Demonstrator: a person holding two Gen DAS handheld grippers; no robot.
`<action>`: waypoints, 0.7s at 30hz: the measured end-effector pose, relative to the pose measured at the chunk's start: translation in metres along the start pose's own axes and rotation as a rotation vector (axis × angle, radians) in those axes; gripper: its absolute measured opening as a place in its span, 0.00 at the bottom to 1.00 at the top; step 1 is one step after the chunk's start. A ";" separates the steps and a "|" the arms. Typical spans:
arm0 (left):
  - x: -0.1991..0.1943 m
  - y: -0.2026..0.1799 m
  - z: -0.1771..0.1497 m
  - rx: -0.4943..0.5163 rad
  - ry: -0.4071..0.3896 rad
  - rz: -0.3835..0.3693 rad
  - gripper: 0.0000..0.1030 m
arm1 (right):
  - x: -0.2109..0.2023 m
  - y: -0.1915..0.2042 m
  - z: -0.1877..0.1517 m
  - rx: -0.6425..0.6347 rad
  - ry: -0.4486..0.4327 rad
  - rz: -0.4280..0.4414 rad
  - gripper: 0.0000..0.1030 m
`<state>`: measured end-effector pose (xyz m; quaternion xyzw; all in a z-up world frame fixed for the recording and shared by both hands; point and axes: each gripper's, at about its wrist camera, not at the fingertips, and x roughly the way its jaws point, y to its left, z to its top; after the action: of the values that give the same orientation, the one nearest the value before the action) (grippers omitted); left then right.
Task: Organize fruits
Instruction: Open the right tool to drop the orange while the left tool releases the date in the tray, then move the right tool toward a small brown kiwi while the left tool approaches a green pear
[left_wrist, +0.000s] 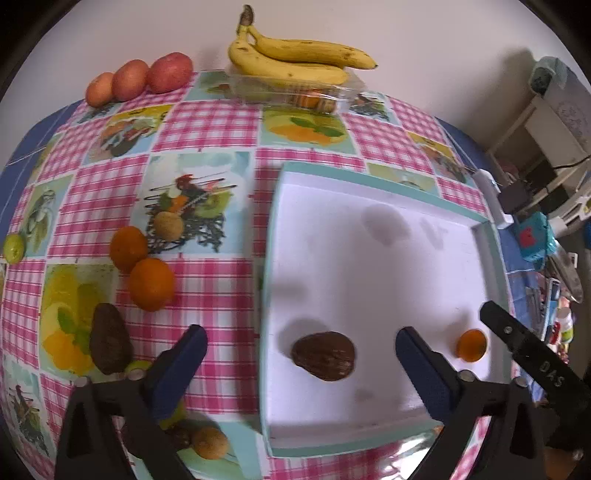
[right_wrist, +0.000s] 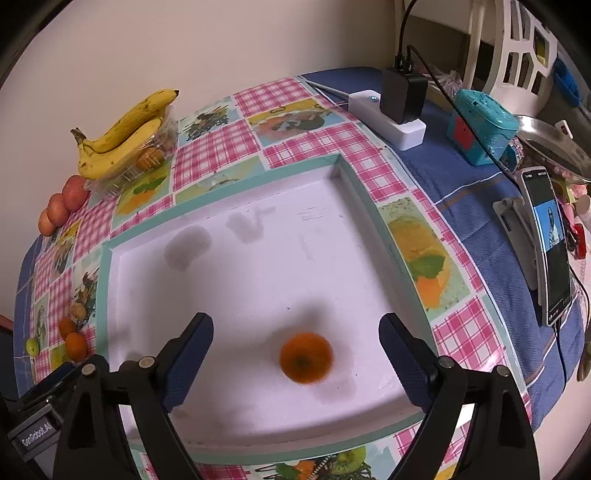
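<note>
Blurred orange in white tray between spread right gripper fingers, untouched; left gripper likewise spread around avocado.

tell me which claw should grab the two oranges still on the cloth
Left. The left claw is open beside the oranges left of the tray; the right claw is over the tray's far side.

A glossy, smooth checked oilcloth covers the tabletop, carrying a matt white tray with scuffed grey smudges, a clear crinkled plastic box under smooth-skinned bananas, and a wrinkled, dull brown avocado.
</note>
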<state>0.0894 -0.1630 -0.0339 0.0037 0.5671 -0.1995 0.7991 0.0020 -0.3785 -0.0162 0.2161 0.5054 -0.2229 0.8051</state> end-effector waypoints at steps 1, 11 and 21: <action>0.001 0.001 0.000 0.001 -0.003 0.009 1.00 | 0.000 0.000 0.000 0.002 -0.003 -0.005 0.89; -0.004 0.010 -0.003 0.041 -0.049 0.022 1.00 | -0.003 0.000 -0.001 0.008 -0.048 -0.016 0.89; -0.025 0.057 0.011 -0.039 -0.139 -0.073 1.00 | 0.002 0.023 -0.005 0.000 -0.034 0.010 0.89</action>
<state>0.1110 -0.1051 -0.0202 -0.0466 0.5139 -0.2171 0.8286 0.0127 -0.3573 -0.0169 0.2149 0.4907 -0.2228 0.8145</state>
